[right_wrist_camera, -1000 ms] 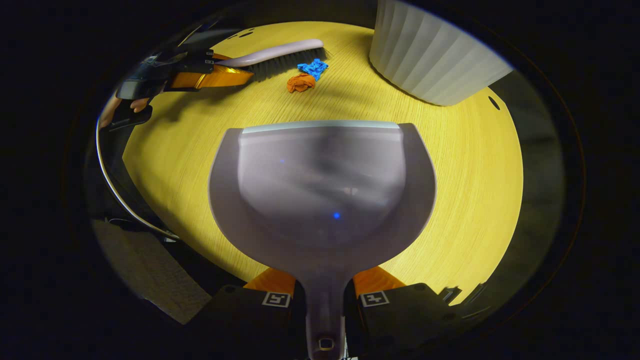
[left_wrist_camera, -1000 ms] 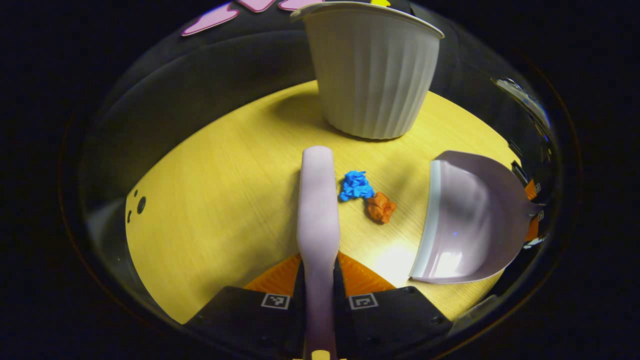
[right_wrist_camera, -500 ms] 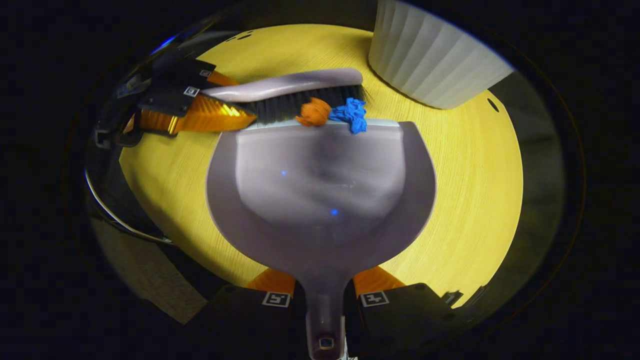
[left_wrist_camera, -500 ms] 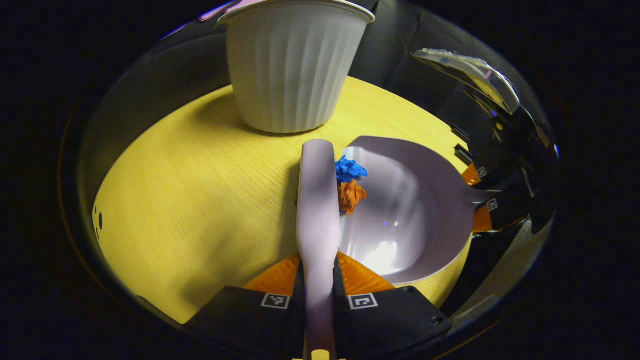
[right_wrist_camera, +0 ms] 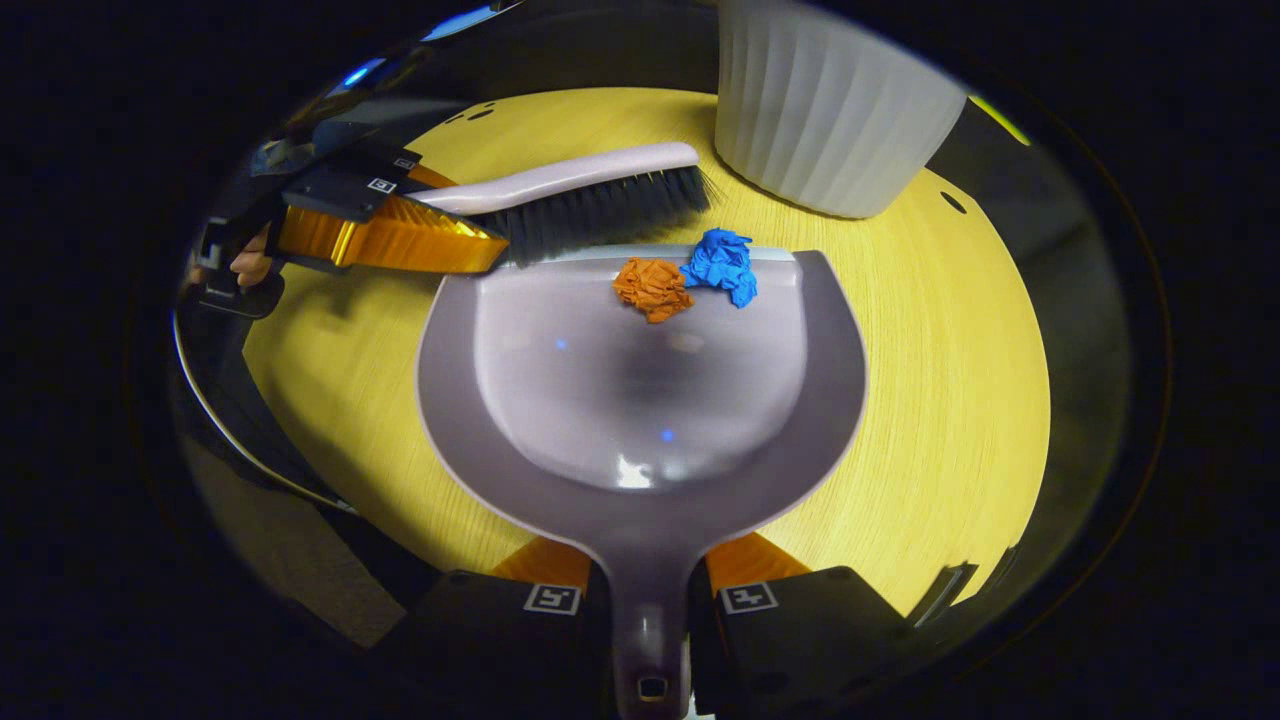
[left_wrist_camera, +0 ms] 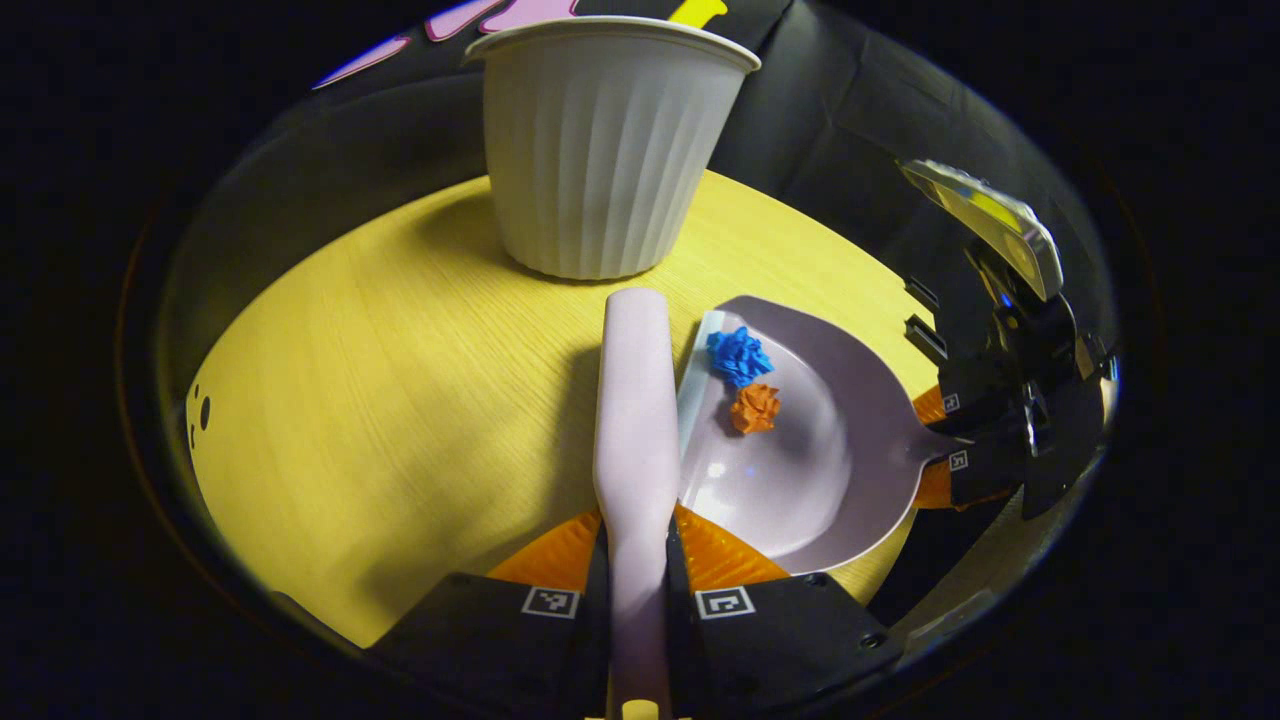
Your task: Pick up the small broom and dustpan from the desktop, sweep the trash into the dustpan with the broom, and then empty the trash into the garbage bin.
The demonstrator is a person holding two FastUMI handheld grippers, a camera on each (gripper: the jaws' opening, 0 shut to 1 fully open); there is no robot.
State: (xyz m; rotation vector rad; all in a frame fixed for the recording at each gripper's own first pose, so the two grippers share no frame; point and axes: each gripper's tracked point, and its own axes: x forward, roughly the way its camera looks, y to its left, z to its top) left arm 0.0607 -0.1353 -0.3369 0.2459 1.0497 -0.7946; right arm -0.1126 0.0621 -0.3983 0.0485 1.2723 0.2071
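Observation:
My left gripper (left_wrist_camera: 637, 575) is shut on the handle of the pale lilac broom (left_wrist_camera: 633, 400), which stretches away over the wooden table. In the right gripper view the broom (right_wrist_camera: 570, 195) has dark bristles resting at the front lip of the dustpan. My right gripper (right_wrist_camera: 648, 590) is shut on the handle of the lilac dustpan (right_wrist_camera: 640, 420). A blue paper wad (right_wrist_camera: 722, 265) and an orange paper wad (right_wrist_camera: 652, 287) lie inside the pan just behind its lip. The left gripper view shows the dustpan (left_wrist_camera: 800, 450) to the right of the broom with the blue wad (left_wrist_camera: 738, 355) and orange wad (left_wrist_camera: 755, 407) in it.
A white ribbed garbage bin (left_wrist_camera: 605, 150) stands on the round yellow wooden table (left_wrist_camera: 400, 380) just beyond the broom's tip; in the right gripper view the bin (right_wrist_camera: 825, 120) is ahead to the right. Small holes mark the table's far edge (right_wrist_camera: 470, 112). Black cloth surrounds the table.
The broom swept right, pushing both wads over the dustpan's lip and into the pan. The dustpan slid closer to the broom, and the wads now lie inside it.

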